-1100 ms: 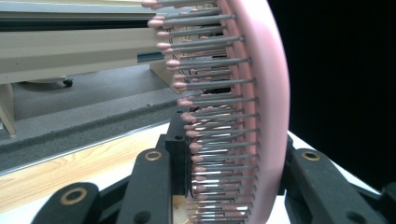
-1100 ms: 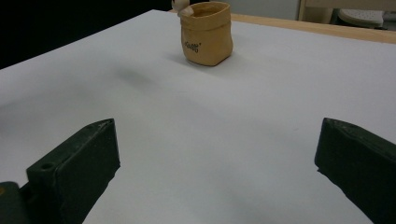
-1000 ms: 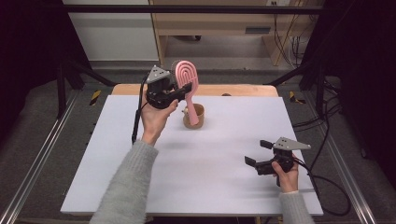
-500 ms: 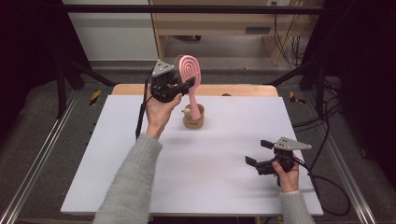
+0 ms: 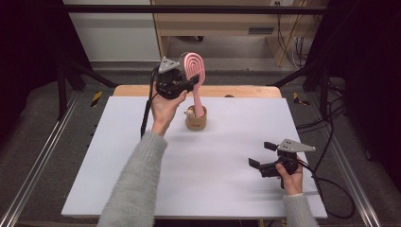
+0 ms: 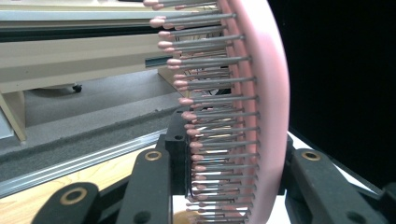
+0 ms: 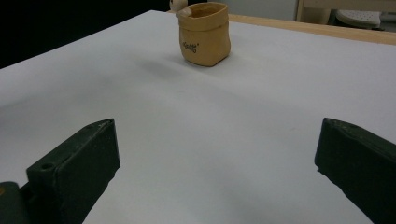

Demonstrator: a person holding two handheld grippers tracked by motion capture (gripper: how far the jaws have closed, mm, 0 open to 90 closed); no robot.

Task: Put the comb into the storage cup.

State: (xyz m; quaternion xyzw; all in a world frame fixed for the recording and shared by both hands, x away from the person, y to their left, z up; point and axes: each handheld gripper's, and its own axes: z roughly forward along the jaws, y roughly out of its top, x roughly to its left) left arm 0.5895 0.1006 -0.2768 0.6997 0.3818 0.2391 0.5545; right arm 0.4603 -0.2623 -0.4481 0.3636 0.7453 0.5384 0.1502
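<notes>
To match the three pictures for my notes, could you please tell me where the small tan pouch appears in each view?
High view: the tan pouch stands at the middle of the white table, under the pink hairbrush clamped in the left gripper.
Left gripper view: I cannot make it out; the hairbrush is close to the camera.
Right gripper view: top centre, beyond the open right gripper.
Shared landmark: the wooden table edge.

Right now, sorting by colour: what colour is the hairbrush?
Pink hairbrush, grey bristles; left gripper view shows it best.

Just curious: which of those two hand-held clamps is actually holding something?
The left gripper, raised over the pot, jaws shut on the pink brush. The right gripper rests open.
</notes>
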